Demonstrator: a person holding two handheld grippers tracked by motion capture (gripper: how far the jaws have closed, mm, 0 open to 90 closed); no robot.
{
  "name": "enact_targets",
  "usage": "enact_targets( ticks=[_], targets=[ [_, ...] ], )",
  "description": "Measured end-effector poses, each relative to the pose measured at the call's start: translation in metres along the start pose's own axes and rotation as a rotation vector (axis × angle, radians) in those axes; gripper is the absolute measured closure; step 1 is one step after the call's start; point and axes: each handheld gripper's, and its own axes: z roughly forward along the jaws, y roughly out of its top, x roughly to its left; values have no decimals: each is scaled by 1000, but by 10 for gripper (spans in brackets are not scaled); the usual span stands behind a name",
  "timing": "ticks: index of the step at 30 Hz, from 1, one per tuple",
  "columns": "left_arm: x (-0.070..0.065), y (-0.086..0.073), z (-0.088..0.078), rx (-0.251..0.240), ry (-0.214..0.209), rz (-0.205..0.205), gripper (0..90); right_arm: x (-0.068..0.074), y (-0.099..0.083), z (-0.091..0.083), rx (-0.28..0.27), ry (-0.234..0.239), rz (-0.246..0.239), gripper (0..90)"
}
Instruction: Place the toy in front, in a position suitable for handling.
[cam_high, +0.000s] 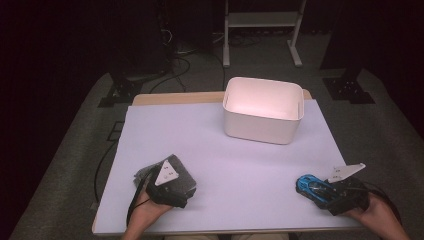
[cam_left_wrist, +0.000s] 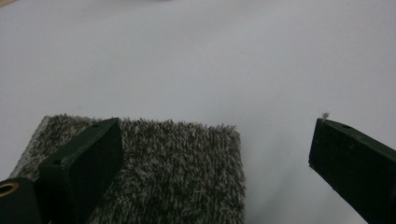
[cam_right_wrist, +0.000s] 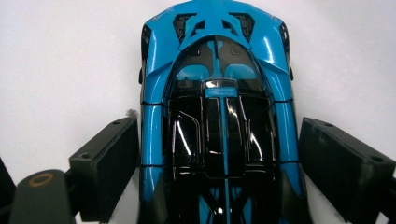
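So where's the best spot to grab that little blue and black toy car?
Probably across its long flat sides at mid-body, coming from the tail end. The blue and black toy car is narrow there, and the right gripper already straddles it that way, one black jaw beside each flank, on the white table. The jaws look open, with a sliver of gap on the right.

Cloth (cam_high: 167, 176) near-left on table (cam_high: 240, 165), car (cam_high: 312, 187) near-right, bin (cam_high: 262, 110) behind.

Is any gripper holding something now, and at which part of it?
Nothing is clearly gripped. The right gripper straddles the blue toy car at its sides, jaws apart. The left gripper is open over the grey cloth.
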Motion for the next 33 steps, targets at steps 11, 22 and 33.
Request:
enact_targets(
  ticks=[11, 22, 33],
  targets=[
    [0, 0, 0, 2, 1, -1, 27, 0, -1, -4, -17, 11, -9, 245],
    [1, 0, -1, 1, 1, -2, 27, 0, -3, -5, -32, 3, -10, 247],
    [1, 0, -1, -2, 3, -2, 27, 0, -5, -8, -35, 11, 5, 251]
  ],
)
